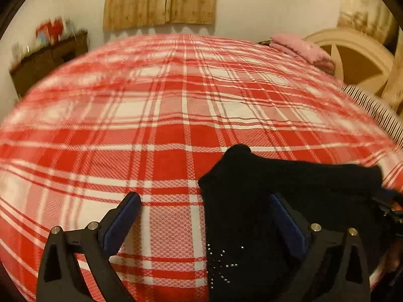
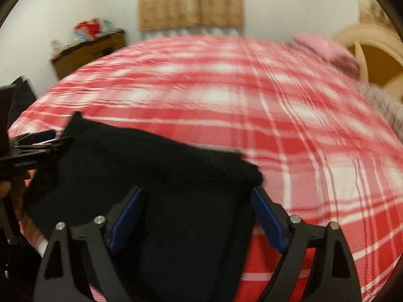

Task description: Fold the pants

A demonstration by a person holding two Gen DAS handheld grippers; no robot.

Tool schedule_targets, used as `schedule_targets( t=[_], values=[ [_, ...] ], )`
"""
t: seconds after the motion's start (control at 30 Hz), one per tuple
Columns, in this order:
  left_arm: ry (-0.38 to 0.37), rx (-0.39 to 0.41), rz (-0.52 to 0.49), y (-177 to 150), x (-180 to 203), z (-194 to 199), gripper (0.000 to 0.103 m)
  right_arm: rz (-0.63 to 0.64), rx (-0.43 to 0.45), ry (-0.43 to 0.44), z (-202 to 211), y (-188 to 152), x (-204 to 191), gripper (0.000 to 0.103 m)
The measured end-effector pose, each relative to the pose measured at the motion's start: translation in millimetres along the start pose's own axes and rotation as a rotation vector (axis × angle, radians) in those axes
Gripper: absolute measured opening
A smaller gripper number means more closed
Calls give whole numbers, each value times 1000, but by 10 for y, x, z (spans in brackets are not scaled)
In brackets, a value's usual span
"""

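Note:
Black pants [image 1: 252, 201] with small silver studs lie bunched on the red and white plaid bed cover [image 1: 163, 125]. My left gripper [image 1: 205, 201] is open, its right finger over the pants' left edge and its left finger over bare cover. In the right wrist view the pants [image 2: 151, 171] lie in a dark heap. My right gripper [image 2: 197, 196] is open, both fingers spread over the pants' near right part. The left gripper [image 2: 37, 141] shows at the pants' left edge in that view.
A pink folded cloth [image 1: 302, 47] lies at the bed's far right by a cream headboard [image 1: 357, 60]. A striped pillow [image 1: 377, 110] lies at the right edge. A wooden cabinet [image 1: 45, 60] with clutter stands at the far left by the wall.

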State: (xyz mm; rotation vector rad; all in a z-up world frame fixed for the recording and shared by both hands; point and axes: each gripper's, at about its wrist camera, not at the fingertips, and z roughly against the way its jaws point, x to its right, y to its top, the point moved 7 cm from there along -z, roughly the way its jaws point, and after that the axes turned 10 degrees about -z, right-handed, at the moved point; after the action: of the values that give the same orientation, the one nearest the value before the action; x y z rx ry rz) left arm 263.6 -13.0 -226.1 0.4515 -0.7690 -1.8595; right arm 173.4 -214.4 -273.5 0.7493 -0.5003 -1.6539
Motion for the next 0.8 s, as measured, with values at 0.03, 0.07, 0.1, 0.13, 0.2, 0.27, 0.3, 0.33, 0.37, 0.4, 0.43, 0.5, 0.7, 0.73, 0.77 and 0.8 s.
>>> schedule_targets(
  t=[0.03, 0.07, 0.1, 0.13, 0.2, 0.27, 0.3, 0.33, 0.37, 0.4, 0.43, 0.5, 0.7, 0.73, 0.77, 0.8],
  values=[
    [-8, 1, 16, -11, -15, 28, 102, -69, -29, 56, -33, -12, 114, 89],
    [-8, 26, 38, -38, -43, 109, 102, -95, -37, 90, -23, -8, 156, 88],
    [-2, 48, 50, -64, -56, 182, 102, -101, -34, 109, 24, 10, 179, 88],
    [-5, 66, 59, -99, -56, 251, 102, -96, -25, 102, 84, 25, 188, 88],
    [-27, 102, 87, -174, -77, 386, 102, -102, -6, 112, 176, 33, 201, 88],
    [-52, 133, 117, -251, -118, 480, 102, -131, -1, 113, 206, 27, 264, 88],
    [-63, 147, 129, -264, -138, 499, 102, -156, -10, 120, 210, 15, 313, 88],
    [-75, 159, 136, -263, -149, 500, 102, -177, -15, 125, 210, 9, 364, 88],
    [-94, 162, 140, -283, -144, 496, 102, -201, -21, 131, 199, 15, 410, 88],
    [-104, 159, 142, -282, -131, 458, 102, -219, -26, 139, 197, 13, 433, 88],
    [-112, 160, 145, -278, -122, 436, 102, -230, -31, 154, 210, 2, 447, 88],
    [-133, 159, 146, -274, -77, 389, 102, -228, -33, 176, 198, 5, 414, 88],
    [-156, 147, 79, -275, 104, 262, 101, -190, -38, 167, 168, -52, 383, 82],
    [-160, 145, 76, -275, 111, 259, 101, -191, -39, 172, 164, -51, 391, 81],
    [-178, 144, 77, -257, 130, 249, 101, -198, -39, 180, 160, -53, 394, 79],
    [-198, 140, 78, -242, 142, 234, 101, -203, -40, 189, 151, -57, 392, 79]
  ],
)
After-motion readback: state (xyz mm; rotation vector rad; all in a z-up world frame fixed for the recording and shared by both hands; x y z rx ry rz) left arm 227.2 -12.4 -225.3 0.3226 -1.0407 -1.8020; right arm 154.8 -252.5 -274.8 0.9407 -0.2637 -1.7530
